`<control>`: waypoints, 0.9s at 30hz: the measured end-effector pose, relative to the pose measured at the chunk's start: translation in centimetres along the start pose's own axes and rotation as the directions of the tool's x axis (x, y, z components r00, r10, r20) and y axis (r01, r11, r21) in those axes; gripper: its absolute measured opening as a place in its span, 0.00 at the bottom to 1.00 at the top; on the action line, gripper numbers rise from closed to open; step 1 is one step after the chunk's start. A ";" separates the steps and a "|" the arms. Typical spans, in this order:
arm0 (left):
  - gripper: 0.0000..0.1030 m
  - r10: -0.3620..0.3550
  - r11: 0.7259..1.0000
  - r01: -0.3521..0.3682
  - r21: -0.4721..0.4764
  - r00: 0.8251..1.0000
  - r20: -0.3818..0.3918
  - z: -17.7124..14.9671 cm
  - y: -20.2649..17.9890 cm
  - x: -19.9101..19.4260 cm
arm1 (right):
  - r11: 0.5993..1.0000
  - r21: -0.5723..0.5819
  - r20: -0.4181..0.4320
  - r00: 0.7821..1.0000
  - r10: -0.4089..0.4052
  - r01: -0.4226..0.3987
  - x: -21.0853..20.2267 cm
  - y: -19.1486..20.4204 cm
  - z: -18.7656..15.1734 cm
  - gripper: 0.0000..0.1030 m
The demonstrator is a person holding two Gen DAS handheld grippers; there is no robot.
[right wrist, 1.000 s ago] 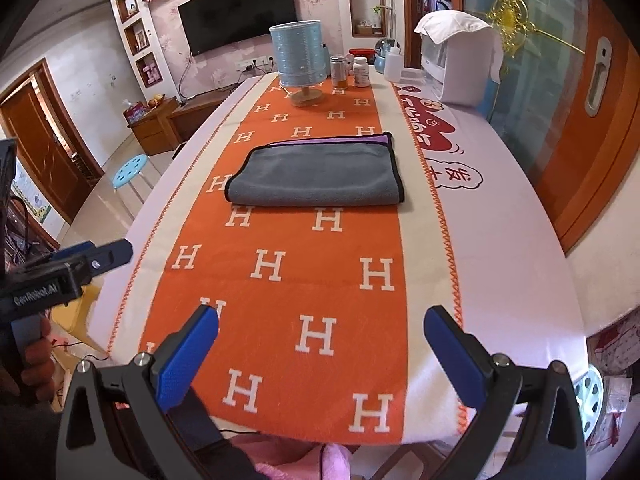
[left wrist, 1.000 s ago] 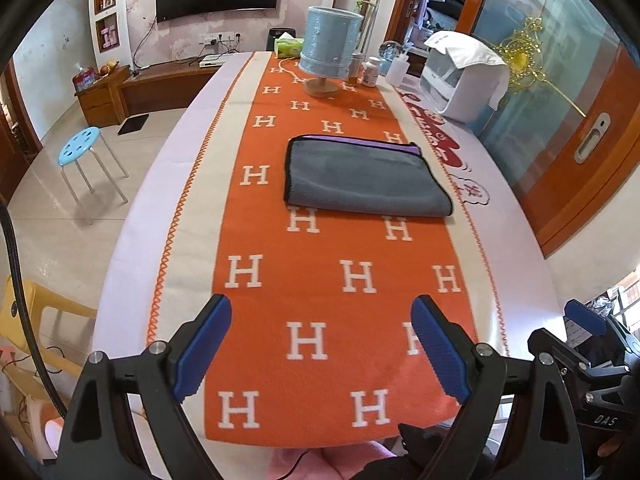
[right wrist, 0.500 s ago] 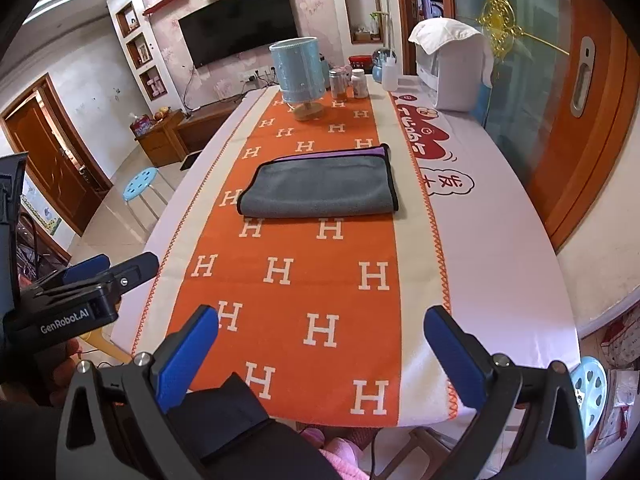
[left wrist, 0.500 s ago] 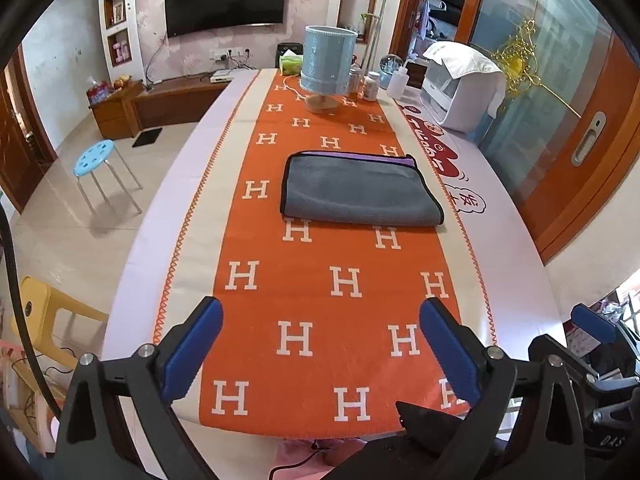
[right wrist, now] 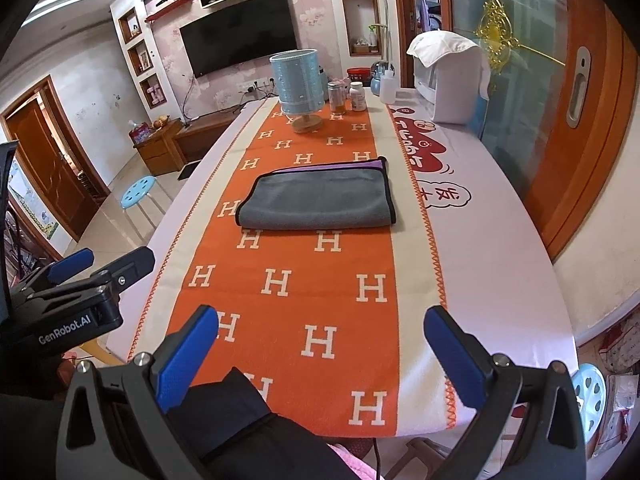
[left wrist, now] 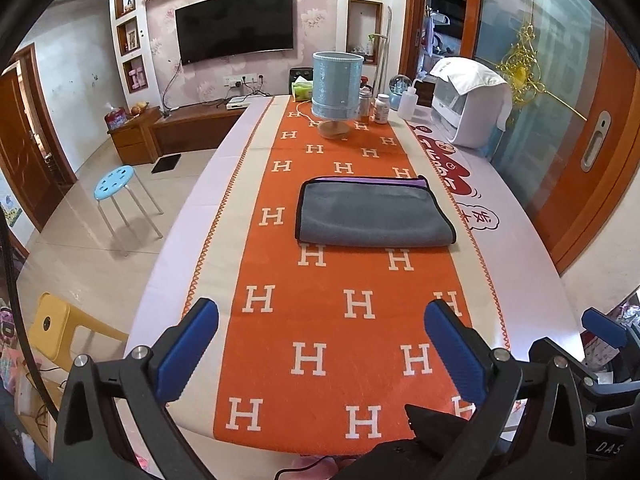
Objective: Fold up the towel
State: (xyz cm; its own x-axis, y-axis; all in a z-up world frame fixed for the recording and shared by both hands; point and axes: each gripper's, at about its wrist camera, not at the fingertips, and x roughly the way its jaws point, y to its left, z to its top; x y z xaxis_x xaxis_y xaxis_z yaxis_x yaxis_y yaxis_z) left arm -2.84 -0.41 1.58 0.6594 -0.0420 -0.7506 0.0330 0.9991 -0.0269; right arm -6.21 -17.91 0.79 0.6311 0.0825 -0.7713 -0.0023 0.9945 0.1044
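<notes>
A grey towel (left wrist: 372,214) with black edging and a purple strip along its far side lies folded flat on the orange H-patterned runner (left wrist: 340,320), mid-table. It also shows in the right wrist view (right wrist: 320,198). My left gripper (left wrist: 320,344) is open and empty, held back over the table's near end, well short of the towel. My right gripper (right wrist: 320,344) is open and empty, likewise over the near end. The left gripper also shows at the left of the right wrist view (right wrist: 72,276).
A blue lamp (left wrist: 336,96) on a wooden base, jars (left wrist: 382,108) and a bottle stand at the table's far end. A white appliance (left wrist: 468,108) sits at the far right. A blue stool (left wrist: 116,184) and a yellow chair (left wrist: 52,328) stand left of the table.
Both grippers have pulled back and up from the table, so the towel looks farther away. The towel has not moved. Both grippers stay open.
</notes>
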 end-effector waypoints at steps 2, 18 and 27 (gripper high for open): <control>0.99 0.001 1.000 -0.001 0.002 1.000 0.001 0.0 -0.1 0.0 | 1.000 0.004 -0.001 1.000 -0.006 0.006 0.0 -0.1 0.0 1.00; 0.99 0.014 1.000 -0.014 0.022 1.000 -0.012 -0.3 -0.6 0.1 | 0.999 0.043 -0.047 0.999 -0.008 0.010 0.9 -1.0 -0.4 1.00; 0.99 0.011 1.000 -0.010 0.020 1.000 -0.015 -0.3 -0.7 0.2 | 0.999 0.043 -0.047 0.999 -0.008 0.010 0.9 -1.0 -0.4 1.00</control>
State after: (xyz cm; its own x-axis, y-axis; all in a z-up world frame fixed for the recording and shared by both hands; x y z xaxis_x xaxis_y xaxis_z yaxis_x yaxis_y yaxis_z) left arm -2.95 -1.16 1.26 0.6485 -0.0313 -0.7605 0.0415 0.9991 -0.0057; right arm -6.00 -18.77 -0.26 0.5943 0.0777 -0.8005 0.0370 0.9916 0.1237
